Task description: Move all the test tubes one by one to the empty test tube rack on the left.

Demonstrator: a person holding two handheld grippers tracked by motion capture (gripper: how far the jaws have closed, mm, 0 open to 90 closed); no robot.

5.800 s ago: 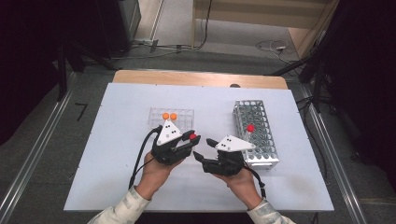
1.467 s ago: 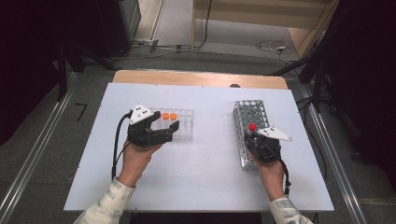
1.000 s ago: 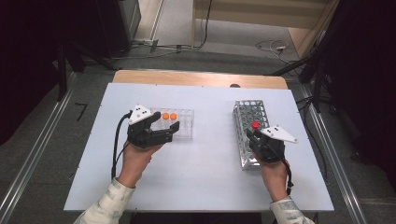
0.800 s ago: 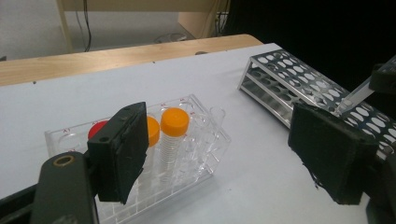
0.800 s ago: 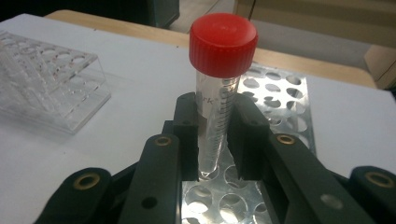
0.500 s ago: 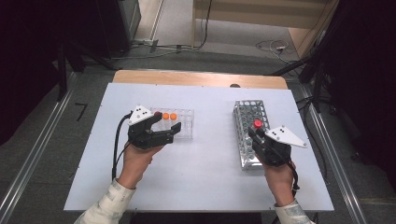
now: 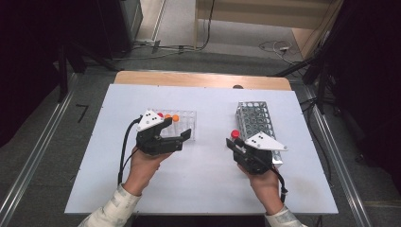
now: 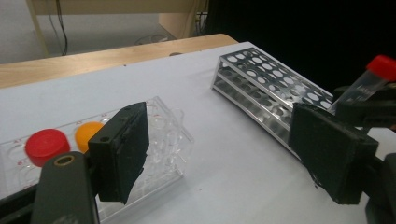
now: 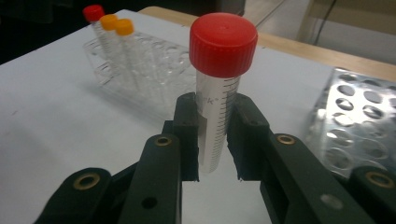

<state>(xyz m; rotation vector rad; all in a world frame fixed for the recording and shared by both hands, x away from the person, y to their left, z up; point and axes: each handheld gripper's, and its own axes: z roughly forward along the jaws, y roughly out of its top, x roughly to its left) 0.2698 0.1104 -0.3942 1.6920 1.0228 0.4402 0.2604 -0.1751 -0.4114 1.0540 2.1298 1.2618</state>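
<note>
My right gripper is shut on a clear graduated tube with a red cap, held upright above the table. From above, this gripper hangs just left of the metal tube rack, with the tube's cap on top. My left gripper stands open at the near side of the clear plastic rack, nothing between its pads. That clear rack holds a red-capped tube and orange-capped ones. The held tube also appears at the right of the left gripper view.
The metal rack has several empty holes. Bare white tabletop lies between and in front of both hands. A wooden strip runs along the table's far edge. Cables trail from both grippers.
My right gripper has moved left, away from the metal rack, carrying the red-capped tube. The left gripper has stayed put by the clear rack.
</note>
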